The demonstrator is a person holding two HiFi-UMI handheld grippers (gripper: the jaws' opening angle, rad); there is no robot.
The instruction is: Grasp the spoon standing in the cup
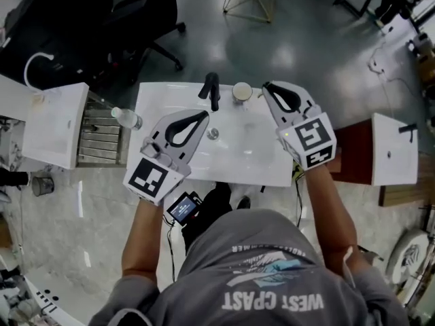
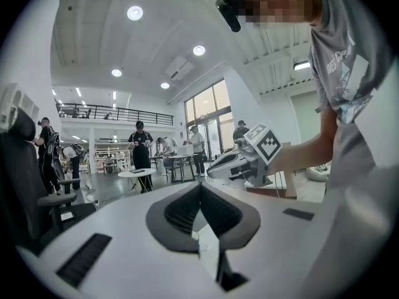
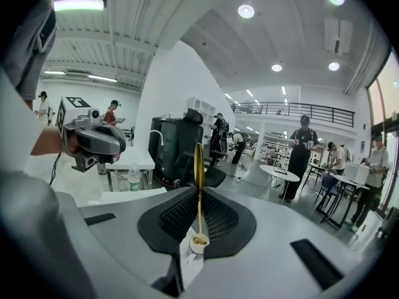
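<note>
The left gripper (image 1: 204, 117) hangs over the white table (image 1: 258, 156) with its jaws closed tip to tip on nothing; its own view shows only bare tabletop through the loop behind the tips. Off its outer, left side a water bottle (image 1: 126, 118) sits by the table's edge. Ahead of its tips and a little to their right stands a black upright fixture (image 1: 212, 90). Further right again is the cup (image 1: 242, 92), well apart from this gripper. The right gripper (image 1: 267, 85) is much the nearer: the cup lies just beside its tips, ahead of them, low and slightly to their left. In the right gripper view the spoon (image 3: 198, 161) stands close to upright. Its long axis rises from the cup straight up the seam between the jaws, and its broad gold upper end is clear above the tips. The jaws are drawn in narrow on the stem, and I judge it pinched rather than merely lined up, though the contact itself is too fine to see. If so, the coming move turns on that vertical axis. A pull would best go straight up along the spoon, since a sideways drag could lever the stem against the rim and tip the cup. The tabletop looks smooth and glossy, so the cup may slide. Around it is an open hall with a grey polished floor (image 1: 306, 39) and ceiling spotlights (image 3: 245, 10). A black office chair (image 3: 181, 148) stands past the table, and people (image 3: 303, 147) stand off to the right gripper's right.
</note>
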